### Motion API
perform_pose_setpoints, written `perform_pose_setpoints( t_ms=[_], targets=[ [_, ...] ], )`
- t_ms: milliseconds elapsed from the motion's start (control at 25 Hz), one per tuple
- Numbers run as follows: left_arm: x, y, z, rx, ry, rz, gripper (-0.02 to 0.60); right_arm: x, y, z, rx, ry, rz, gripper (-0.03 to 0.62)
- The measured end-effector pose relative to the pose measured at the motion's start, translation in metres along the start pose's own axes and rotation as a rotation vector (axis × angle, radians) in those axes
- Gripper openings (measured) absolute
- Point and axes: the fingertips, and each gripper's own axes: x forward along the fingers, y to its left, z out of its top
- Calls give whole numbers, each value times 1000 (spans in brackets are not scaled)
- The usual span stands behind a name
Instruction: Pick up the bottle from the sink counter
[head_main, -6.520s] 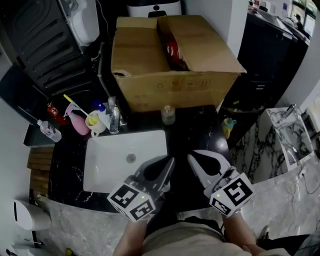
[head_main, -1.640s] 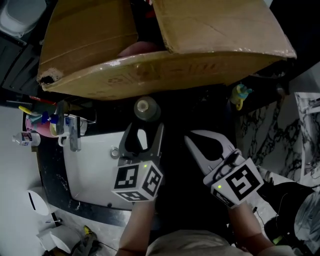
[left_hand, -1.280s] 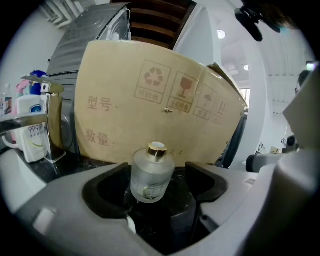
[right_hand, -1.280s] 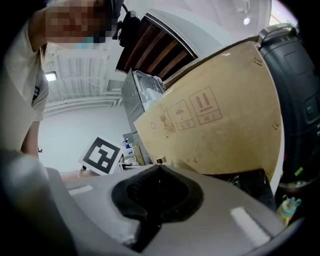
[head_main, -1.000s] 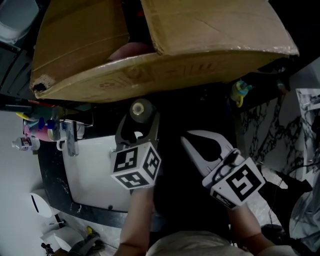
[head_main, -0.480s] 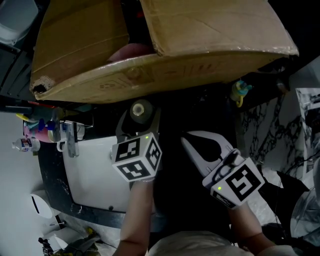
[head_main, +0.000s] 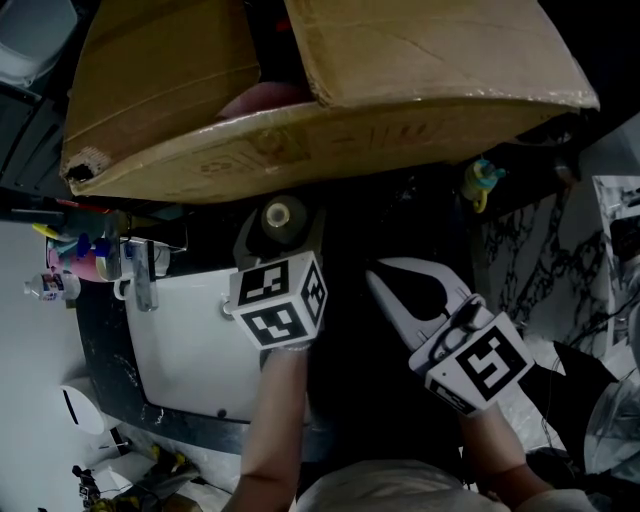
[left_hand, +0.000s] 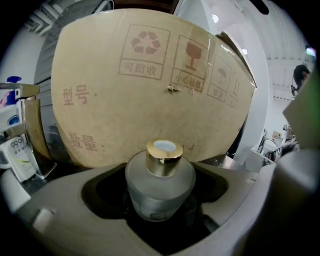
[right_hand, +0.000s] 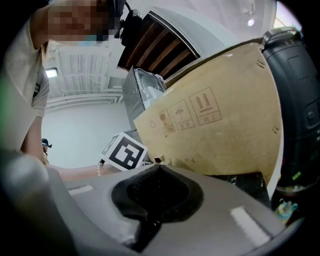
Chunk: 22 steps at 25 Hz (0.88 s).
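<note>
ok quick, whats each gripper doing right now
Left gripper: tongs open, one on each side of the bottle, not clamped on it.
Right gripper: tongs shut, holding nothing.

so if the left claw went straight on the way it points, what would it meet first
The bottle: it stands between the open jaws of the left claw, seemingly not yet gripped. Close behind it is the cardboard box.

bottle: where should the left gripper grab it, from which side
Grip the bottle by its wide frosted body, below the narrow gold cap, coming level from the sink side: the box stands close behind it. The left gripper jaws flank it there.
</note>
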Motion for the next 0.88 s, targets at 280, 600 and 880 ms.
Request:
perform_pose_setpoints(
  t_ms=[280, 600, 880],
  targets=[
    [7, 1, -1, 3, 9, 20, 353, -5, -6, -5, -24, 32, -29, 3],
    [15, -2, 3, 17, 0, -1, 353, 0, -2, 7, 8, -24, 2, 3],
    [17, 0, 3, 30, -15, 7, 353, -5, -9, 2, 18, 3, -40, 3]
  ],
)
